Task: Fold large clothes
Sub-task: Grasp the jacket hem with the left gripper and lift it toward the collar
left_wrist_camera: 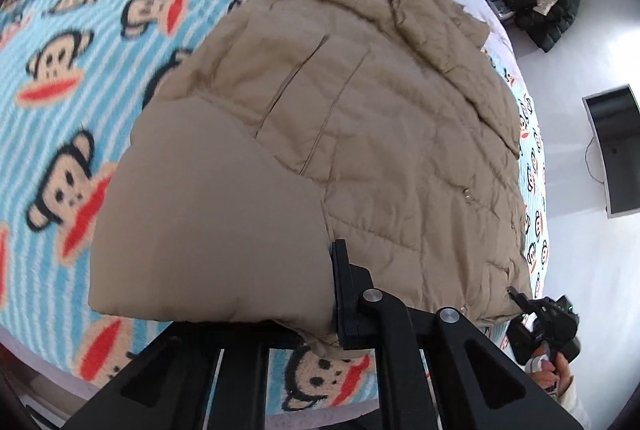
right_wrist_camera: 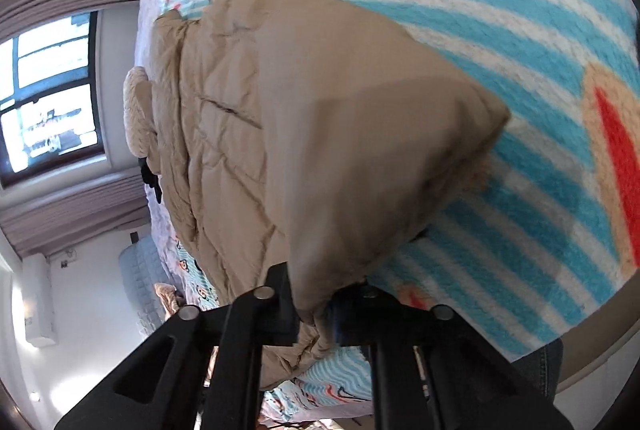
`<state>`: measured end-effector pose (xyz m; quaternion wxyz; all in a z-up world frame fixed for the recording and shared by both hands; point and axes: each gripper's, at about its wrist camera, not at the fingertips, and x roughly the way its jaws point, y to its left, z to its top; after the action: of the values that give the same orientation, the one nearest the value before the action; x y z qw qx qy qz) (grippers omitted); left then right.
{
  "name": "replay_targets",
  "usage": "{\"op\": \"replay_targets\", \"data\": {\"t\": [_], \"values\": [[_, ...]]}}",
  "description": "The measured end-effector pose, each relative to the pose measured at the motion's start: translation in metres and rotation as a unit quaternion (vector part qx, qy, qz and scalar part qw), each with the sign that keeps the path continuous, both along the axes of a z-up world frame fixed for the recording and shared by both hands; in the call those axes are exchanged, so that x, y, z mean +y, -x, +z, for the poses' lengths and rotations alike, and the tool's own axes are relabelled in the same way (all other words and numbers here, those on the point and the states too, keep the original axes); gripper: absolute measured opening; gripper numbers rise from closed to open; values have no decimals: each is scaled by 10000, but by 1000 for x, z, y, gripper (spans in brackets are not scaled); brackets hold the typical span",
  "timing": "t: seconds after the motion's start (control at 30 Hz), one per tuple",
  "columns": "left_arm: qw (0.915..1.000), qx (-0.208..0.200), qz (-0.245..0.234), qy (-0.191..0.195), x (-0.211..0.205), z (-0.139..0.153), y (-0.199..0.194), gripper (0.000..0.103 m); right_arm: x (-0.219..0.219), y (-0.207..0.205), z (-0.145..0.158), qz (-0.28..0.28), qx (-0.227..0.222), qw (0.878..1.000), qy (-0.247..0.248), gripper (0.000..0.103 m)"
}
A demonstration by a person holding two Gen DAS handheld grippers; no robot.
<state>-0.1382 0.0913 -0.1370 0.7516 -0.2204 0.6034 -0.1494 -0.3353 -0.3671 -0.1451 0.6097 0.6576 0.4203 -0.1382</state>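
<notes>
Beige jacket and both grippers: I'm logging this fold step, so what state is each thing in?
Beige jacket: spread on the bed, near hem corners lifted.
Left gripper: jaws shut on the jacket's hem.
Right gripper: jaws shut on the jacket's hem.
Blanket: flat under the jacket.
Dark clothes pile: heaped on the floor.

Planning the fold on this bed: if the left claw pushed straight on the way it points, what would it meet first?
The tan coat itself: the left claw is already shut on its hem, so it would push into the padded fabric, with the monkey-print blanket probably beneath.
</notes>
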Motion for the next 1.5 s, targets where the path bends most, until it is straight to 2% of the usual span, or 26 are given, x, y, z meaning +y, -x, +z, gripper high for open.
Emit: {"op": "replay_targets", "data": {"t": [0.2,0.4,0.63,0.83,0.93,1.17,1.33,1.5], "values": [[9985,-463,-193,-223,-10,44,-5,11,-2,-23,33,383,-221,9985,322,8],[9962,-837,-119,-209,-13,96,-40,12,-17,-64,76,871,-487,9930,623,8],[9893,-1417,139,-325,-32,159,-120,12,-45,-158,146,1609,-1060,9742,1177,7],[9833,-1692,449,-502,-58,186,-194,12,-71,-249,175,2203,-1295,9552,1491,7],[9834,-1632,532,-587,-67,184,-229,12,-80,-298,179,2473,-1297,9442,1748,7],[9858,-1365,396,-892,-79,151,-305,12,-92,-379,157,2710,-1031,9382,1889,7],[9882,-1041,402,-1053,-85,103,-355,12,-93,-425,126,2778,-811,9372,1945,7],[9885,-843,341,-1210,-96,49,-391,12,-101,-459,73,2672,-577,9438,1856,7]]}}
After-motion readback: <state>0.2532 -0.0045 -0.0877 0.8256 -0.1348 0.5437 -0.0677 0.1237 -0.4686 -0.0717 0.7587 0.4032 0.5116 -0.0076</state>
